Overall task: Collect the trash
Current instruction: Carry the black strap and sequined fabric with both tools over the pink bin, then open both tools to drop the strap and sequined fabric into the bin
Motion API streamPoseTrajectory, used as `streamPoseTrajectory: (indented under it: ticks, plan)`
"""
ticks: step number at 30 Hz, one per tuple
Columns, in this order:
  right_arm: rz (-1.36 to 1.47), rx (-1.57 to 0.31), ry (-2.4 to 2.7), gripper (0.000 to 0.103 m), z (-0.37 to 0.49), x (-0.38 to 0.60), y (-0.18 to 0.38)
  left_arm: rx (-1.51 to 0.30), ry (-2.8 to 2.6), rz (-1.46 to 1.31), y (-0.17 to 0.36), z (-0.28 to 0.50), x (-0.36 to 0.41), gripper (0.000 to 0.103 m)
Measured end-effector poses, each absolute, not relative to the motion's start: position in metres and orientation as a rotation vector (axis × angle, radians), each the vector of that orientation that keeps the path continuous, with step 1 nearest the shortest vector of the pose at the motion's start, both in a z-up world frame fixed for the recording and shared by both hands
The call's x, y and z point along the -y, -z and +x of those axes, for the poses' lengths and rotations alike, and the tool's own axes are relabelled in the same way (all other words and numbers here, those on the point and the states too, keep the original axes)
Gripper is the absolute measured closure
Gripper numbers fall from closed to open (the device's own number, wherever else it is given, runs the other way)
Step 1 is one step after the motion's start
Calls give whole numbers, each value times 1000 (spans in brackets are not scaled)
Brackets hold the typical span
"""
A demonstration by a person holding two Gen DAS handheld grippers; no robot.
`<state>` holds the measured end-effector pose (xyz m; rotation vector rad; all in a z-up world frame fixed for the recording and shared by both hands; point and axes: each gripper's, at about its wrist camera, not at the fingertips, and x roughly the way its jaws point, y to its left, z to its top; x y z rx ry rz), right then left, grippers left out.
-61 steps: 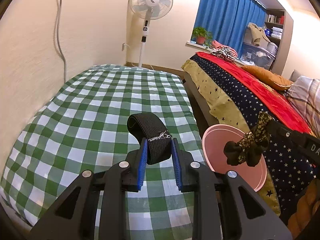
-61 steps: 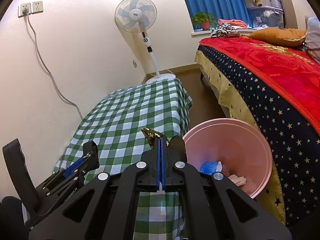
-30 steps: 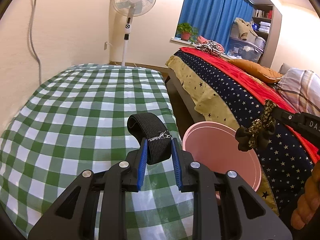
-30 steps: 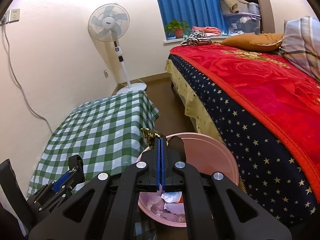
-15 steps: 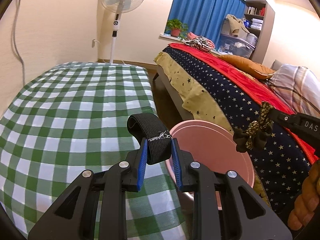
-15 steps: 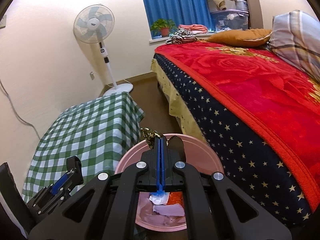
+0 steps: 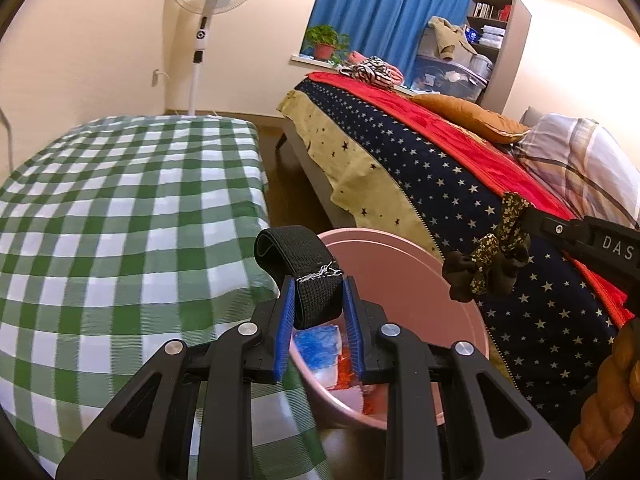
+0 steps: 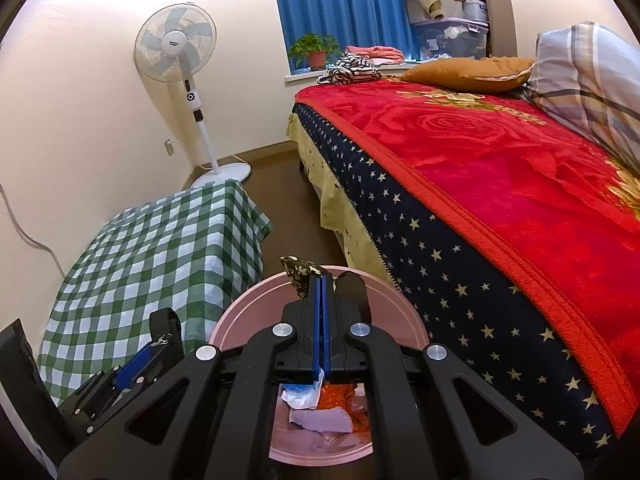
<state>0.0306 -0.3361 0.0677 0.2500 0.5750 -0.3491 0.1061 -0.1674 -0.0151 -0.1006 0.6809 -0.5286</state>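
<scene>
Over the pink bin (image 7: 460, 312), past the worktop's (image 7: 120, 220) near corner: black elastic band (image 7: 308, 268) now hangs pinched in left tongs (image 7: 318, 320), having swung in from above the checked cloth. Right tongs (image 8: 322, 320), pressed together on patterned scrunchie (image 7: 492, 256), also sit over the bin. Both pieces look ready to drop.

Bin (image 8: 240, 320) hemmed by table (image 8: 160, 240), bed (image 8: 480, 280)

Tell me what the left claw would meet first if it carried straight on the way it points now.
Probably the pink bin: the left claw, shut on the black elastic band, points down at its near rim and open mouth. Depth is unclear in this view, so it might reach the trash inside instead.
</scene>
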Motion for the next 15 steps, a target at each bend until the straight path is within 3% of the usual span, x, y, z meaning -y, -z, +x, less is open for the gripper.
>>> streamPoseTrajectory:
  ticks: [15]
  plan:
    - [279,-595,378,102,33,346,-63,-708,595,-99,23,108,194,79]
